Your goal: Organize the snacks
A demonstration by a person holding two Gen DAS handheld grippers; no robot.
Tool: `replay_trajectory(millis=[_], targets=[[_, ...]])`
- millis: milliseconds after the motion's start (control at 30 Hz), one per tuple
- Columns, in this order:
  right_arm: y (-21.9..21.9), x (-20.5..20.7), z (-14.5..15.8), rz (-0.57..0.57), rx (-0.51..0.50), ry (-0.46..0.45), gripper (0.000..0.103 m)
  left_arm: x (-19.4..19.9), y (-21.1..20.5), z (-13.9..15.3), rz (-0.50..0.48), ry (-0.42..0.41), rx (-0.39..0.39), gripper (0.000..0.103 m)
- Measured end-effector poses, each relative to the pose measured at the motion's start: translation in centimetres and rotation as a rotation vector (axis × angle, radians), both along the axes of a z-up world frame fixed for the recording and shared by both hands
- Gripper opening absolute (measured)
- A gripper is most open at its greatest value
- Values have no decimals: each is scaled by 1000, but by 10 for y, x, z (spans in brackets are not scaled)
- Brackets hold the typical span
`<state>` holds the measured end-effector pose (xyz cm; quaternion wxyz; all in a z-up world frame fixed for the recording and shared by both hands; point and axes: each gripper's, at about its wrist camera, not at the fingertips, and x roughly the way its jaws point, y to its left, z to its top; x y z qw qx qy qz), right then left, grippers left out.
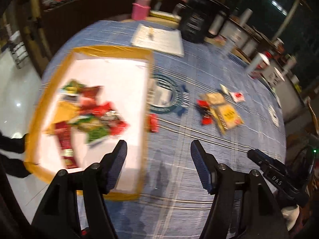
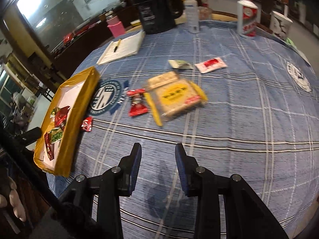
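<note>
A shallow box with yellow taped rim sits on the blue checked tablecloth and holds several red, green and yellow snack packets. Loose snacks lie on the cloth: a yellow biscuit pack, a red candy packet, a small red packet by the box wall, a white-red sachet and a pale sachet. My left gripper is open and empty at the box's near right corner. My right gripper is open and empty, short of the loose snacks.
At the table's far side stand a black kettle, a notepad with a pen, a pink cup, a spray bottle, a white-red bottle and a paper cup. The right gripper shows in the left view.
</note>
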<state>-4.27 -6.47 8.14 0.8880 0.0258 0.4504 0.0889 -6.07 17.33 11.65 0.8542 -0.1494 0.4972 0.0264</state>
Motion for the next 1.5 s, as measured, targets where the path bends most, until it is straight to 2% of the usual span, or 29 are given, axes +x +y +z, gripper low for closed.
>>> replay_trajectory(millis=[100, 167, 300, 400, 467, 533, 600, 767, 900, 967, 1133, 1233, 1400, 1500], targets=[[-15, -2, -3, -16, 0, 6, 35, 15, -17, -11, -39, -8, -5, 67], [-24, -3, -5, -30, 5, 16, 35, 23, -23, -23, -48, 23, 6, 67], [-32, -1, -9, -31, 24, 26, 35, 20, -21, -32, -41, 32, -7, 67], [-27, 5, -13, -17, 38, 40, 35, 16, -17, -39, -49, 38, -80, 67], [-18, 8, -16, -1, 41, 52, 35, 10, -18, -44, -74, 34, -168, 67], [-7, 11, -20, 21, 42, 62, 35, 6, -24, -51, -100, 43, -200, 67], [4, 14, -22, 43, 36, 68, 35, 6, -27, -60, -108, 68, -174, 67], [29, 19, -28, 87, 15, 80, 35, 6, 3, -64, -22, 71, -111, 67], [42, 25, -32, 98, 8, 92, 35, 4, 34, -66, 34, 72, -133, 67], [51, 28, -33, 114, 3, 97, 35, 1, 41, -61, 23, 55, -152, 67], [97, 44, -35, 229, 6, 117, 35, -7, 42, -39, -33, 6, -104, 67], [132, 54, -36, 317, 2, 96, 35, -14, 51, -28, -42, -26, -86, 67], [185, 75, -40, 439, -63, 41, 35, -23, 76, -23, -23, -45, -91, 68], [204, 91, -52, 466, -84, 56, 35, -28, 91, -25, 0, -45, -111, 68]])
